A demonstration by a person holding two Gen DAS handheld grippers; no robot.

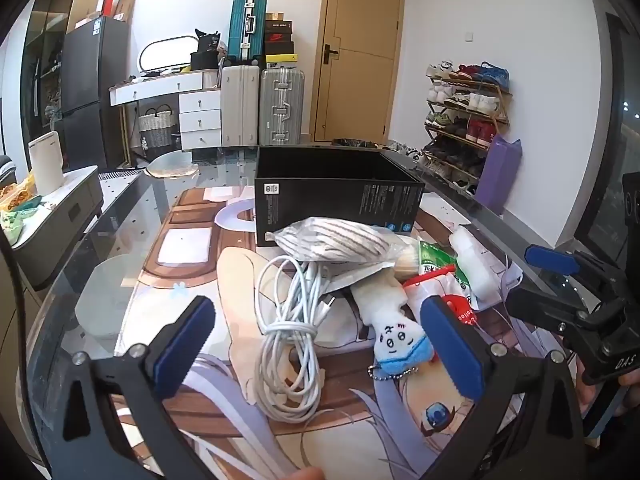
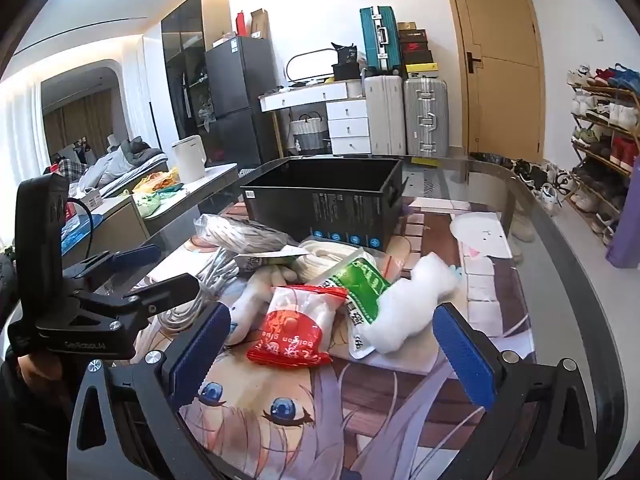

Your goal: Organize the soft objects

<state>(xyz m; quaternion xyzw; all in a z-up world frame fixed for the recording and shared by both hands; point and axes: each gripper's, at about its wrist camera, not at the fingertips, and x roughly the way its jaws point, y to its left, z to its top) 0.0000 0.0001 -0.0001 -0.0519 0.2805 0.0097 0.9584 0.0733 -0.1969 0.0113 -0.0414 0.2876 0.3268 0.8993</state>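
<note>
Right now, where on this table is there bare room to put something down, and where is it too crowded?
Free: the mat left of the white cable bundle, and the stretch right of the white fluffy piece toward the glass table edge. The black box looks empty inside. Crowded: the heap before the box, around the red packet and green packet.

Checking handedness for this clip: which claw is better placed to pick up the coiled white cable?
Left. The left claw is open with the white cable between its fingers; the right claw faces the red packet.
</note>
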